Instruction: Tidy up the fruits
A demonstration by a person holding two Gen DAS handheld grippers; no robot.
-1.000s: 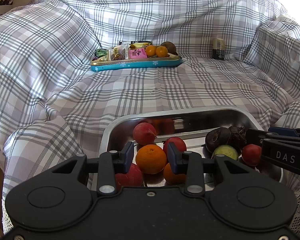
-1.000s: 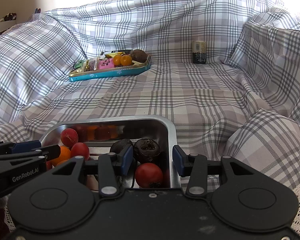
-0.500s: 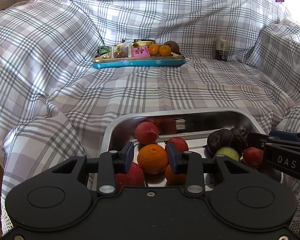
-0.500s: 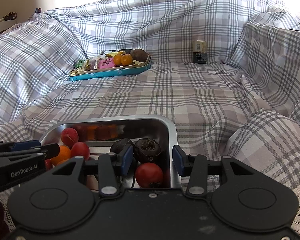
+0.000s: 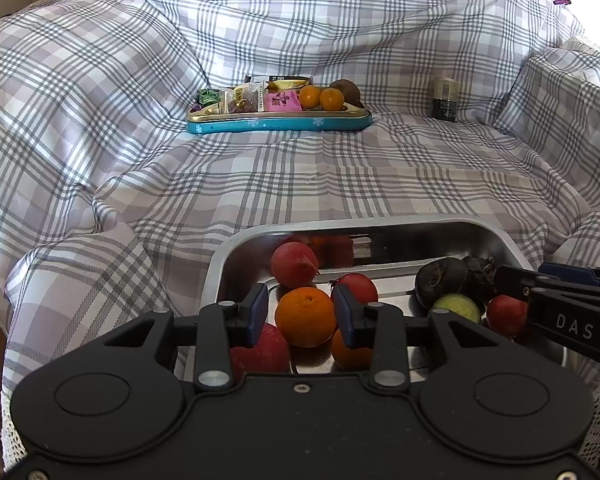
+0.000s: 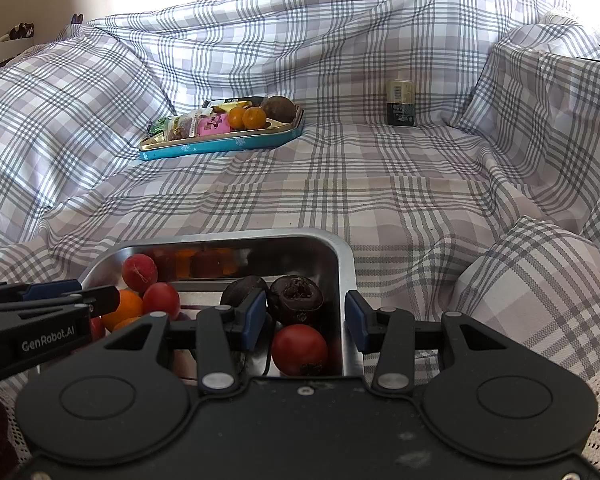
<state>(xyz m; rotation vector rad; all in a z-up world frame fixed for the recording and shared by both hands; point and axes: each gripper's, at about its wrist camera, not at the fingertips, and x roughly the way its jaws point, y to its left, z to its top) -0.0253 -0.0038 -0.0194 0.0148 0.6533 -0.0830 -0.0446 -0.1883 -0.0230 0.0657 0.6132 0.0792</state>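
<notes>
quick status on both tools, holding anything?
Left tool: shut on the orange.
Right tool: open, empty, straddling the steel tray rim.

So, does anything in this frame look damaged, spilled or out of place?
Two dark fruits at the right end of the metal tray look shrivelled, and one has a sunken, crusty top, as if spoiled. Nothing is spilled. On the blue tin tray farther back, two oranges sit among snack packets.
</notes>
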